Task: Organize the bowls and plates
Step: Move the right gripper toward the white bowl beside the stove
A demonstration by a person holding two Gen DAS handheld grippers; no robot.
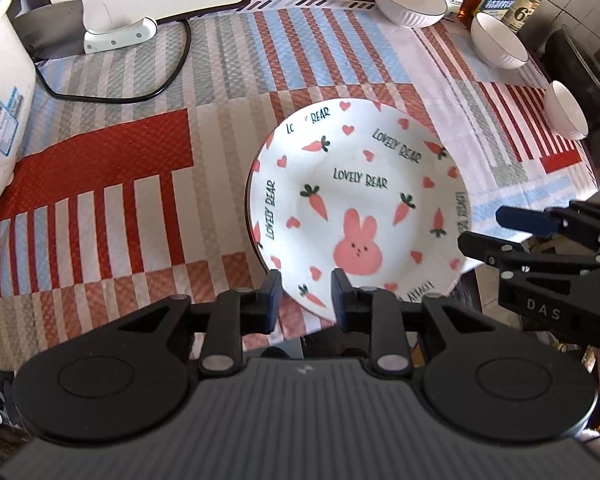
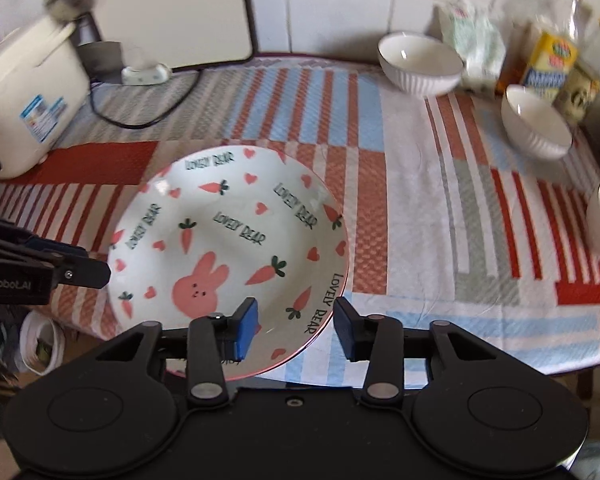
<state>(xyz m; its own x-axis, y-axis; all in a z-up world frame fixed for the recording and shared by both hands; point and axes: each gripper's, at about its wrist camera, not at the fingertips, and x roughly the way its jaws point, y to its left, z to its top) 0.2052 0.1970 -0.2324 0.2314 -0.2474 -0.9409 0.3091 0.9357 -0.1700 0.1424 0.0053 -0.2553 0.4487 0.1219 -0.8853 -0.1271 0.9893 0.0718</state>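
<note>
White plate (image 1: pixel 356 200) reads "LOVELY BEAR"; both grippers' fingers (image 1: pixel 271 300) parted above its rim, holding nothing

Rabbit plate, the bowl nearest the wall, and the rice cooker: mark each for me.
Rabbit plate (image 1: pixel 356 208): left wrist view, on the plate's white centre above the rabbit.
Bowl nearest the wall (image 2: pixel 420 62): right wrist view, on its inner wall.
Rice cooker (image 2: pixel 28 96): right wrist view, on its white side.

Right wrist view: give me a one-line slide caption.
Open right gripper above the near rim of the rabbit plate on the patchwork tablecloth; three white bowls wait beyond.
</note>
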